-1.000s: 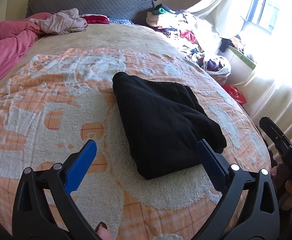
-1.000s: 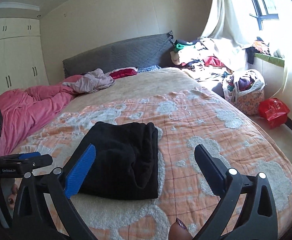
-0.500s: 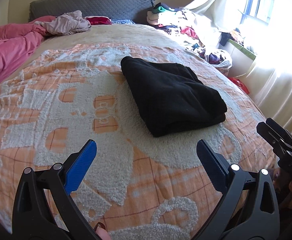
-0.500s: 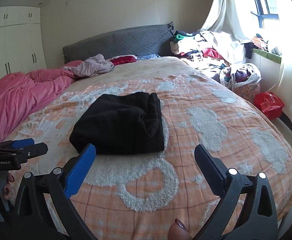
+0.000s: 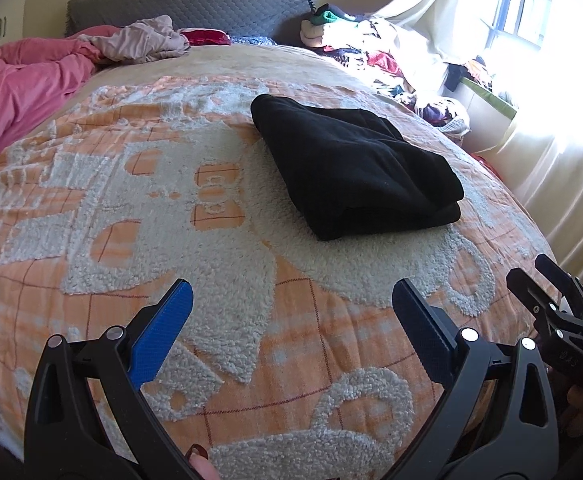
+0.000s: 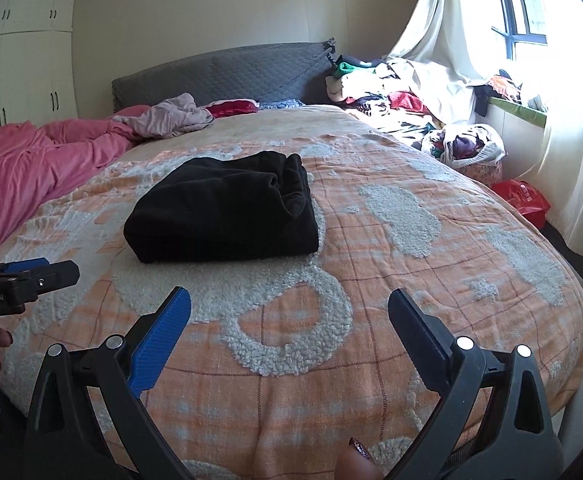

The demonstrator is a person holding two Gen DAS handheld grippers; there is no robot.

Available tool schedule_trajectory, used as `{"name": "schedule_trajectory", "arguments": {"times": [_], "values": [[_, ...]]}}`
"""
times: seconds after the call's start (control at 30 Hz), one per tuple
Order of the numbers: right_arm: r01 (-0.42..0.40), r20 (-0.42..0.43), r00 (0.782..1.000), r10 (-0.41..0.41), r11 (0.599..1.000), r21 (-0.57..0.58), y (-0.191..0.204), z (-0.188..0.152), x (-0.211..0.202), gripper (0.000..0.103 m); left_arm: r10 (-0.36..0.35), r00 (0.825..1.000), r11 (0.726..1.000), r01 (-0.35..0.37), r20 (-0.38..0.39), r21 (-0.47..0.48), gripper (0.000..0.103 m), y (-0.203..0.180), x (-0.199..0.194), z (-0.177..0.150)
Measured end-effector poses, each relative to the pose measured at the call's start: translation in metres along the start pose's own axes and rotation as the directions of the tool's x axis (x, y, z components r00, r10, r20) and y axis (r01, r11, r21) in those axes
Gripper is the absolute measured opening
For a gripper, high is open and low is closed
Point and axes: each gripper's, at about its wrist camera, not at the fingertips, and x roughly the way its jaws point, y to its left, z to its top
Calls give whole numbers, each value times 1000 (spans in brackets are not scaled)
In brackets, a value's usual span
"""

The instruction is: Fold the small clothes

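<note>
Both tools have drawn back from the black garment [image 5: 355, 168] since a second ago, so it now sits farther up each view with more blanket showing in front of the fingers. The left tool [image 5: 291, 304] hovers over the near edge of the bed, its two fingers spread wide apart and holding nothing. The right tool [image 6: 289, 308] does the same, fingers wide apart and empty, above the orange and white blanket [image 6: 391, 280].

The black garment lies folded in a thick, roughly rectangular bundle on the blanket, at about 1 o'clock from the left tool and 11 o'clock from the right tool, well apart from both. In the left wrist view the right tool appears at 4 o'clock; in the right wrist view the left tool shows at 9 o'clock. A pink duvet [image 6: 31, 168] lies bunched along the bed at 10 o'clock, and a heap of clothes [image 6: 391, 92] sits at 1 o'clock near the window.
</note>
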Motion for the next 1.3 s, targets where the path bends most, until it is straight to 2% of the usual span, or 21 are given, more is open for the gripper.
{"name": "schedule_trajectory", "arguments": {"times": [0.27,1.3], "values": [[-18,-39,999,18,1000,8,3,-3,9,98,-3,1000,1000,2,-7,-10,94,0,4,-2],[-6,-65,998,7,1000,21,-2,-3,19,98,16,999,1000,-16,-47,-4,94,3,10,-5]]}}
